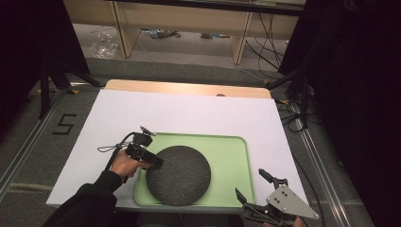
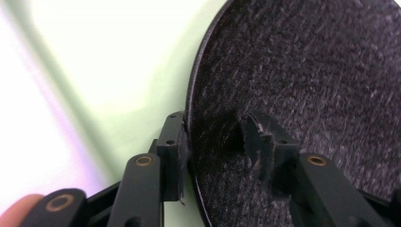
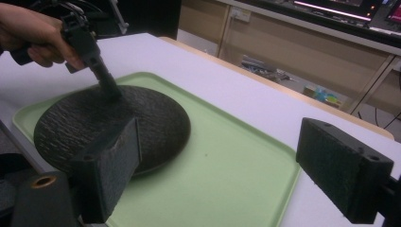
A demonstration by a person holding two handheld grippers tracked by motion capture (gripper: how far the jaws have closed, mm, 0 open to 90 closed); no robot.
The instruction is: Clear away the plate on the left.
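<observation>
My left gripper [image 2: 213,142] straddles the dark plate's [image 1: 178,175] rim on the green tray [image 1: 231,156], jaws not yet pinching. My right gripper [image 3: 236,175] hangs spread wide.

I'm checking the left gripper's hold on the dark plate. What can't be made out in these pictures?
- Pad contact: left gripper straddles the dark plate's rim, squeeze unclear.
- Left gripper's tips: high view, too small.
- Plate's near edge: right gripper view, hidden behind the right gripper's jaw.

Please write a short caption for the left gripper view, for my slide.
Left tool straddles the rim of a dark round plate on a green tray.
</observation>
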